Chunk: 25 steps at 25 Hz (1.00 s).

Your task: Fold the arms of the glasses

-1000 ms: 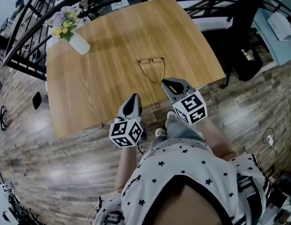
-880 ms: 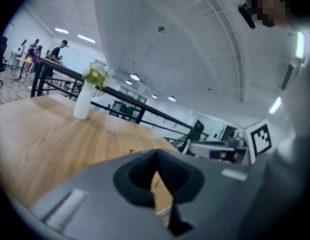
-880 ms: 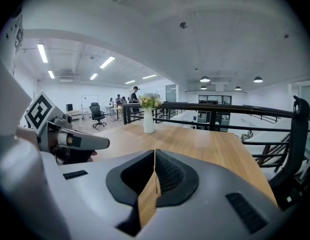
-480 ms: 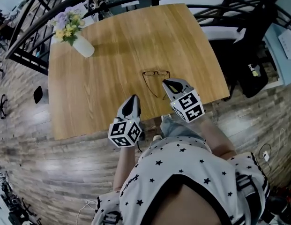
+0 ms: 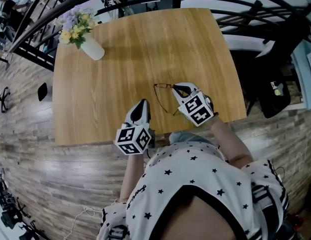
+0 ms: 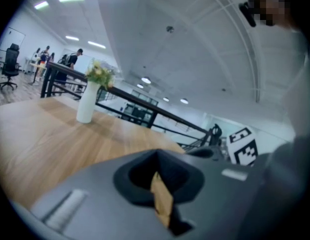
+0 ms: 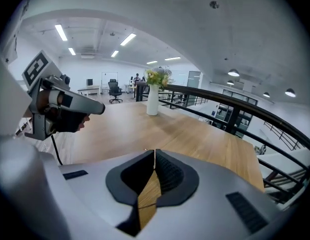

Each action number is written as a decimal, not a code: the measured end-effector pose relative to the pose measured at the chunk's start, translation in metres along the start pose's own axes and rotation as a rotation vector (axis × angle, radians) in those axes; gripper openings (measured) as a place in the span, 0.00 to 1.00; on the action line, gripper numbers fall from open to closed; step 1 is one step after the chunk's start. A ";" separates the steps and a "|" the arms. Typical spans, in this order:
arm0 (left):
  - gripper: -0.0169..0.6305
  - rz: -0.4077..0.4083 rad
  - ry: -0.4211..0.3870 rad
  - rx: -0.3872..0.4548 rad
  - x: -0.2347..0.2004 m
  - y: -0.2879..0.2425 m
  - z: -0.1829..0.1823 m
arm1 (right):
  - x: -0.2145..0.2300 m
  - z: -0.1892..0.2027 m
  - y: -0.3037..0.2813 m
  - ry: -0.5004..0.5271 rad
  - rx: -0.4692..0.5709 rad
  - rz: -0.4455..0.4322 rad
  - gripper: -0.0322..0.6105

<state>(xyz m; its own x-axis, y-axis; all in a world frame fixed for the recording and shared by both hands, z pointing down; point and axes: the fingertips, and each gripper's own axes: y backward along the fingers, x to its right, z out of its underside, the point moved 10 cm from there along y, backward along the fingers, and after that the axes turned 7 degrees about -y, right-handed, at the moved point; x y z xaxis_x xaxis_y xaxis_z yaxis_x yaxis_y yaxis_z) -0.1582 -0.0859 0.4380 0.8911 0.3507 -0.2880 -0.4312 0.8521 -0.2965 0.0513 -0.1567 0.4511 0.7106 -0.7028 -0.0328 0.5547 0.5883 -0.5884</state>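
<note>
Lying unfolded near table front edge, glasses are being flanked: arms pointing toward person, right gripper just beside one arm, left gripper farther off. Both jaws being held closed, empty.

Saw a wood table on a plank floor. Found on it a vase of flowers by the far left corner and glasses, arms open, near the front edge.
</note>
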 end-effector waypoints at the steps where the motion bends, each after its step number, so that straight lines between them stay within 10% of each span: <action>1: 0.04 -0.007 0.004 0.001 0.000 -0.002 0.000 | 0.003 0.001 -0.004 0.020 -0.018 -0.011 0.08; 25: 0.04 -0.197 0.067 0.020 -0.002 -0.008 0.009 | 0.026 0.021 -0.099 0.364 -0.359 -0.262 0.08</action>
<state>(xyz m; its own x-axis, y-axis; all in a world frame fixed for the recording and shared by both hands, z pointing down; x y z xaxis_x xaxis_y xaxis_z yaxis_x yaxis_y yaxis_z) -0.1552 -0.0902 0.4490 0.9463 0.1506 -0.2862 -0.2461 0.9094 -0.3352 0.0239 -0.2246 0.5256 0.3392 -0.9366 -0.0880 0.4654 0.2484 -0.8495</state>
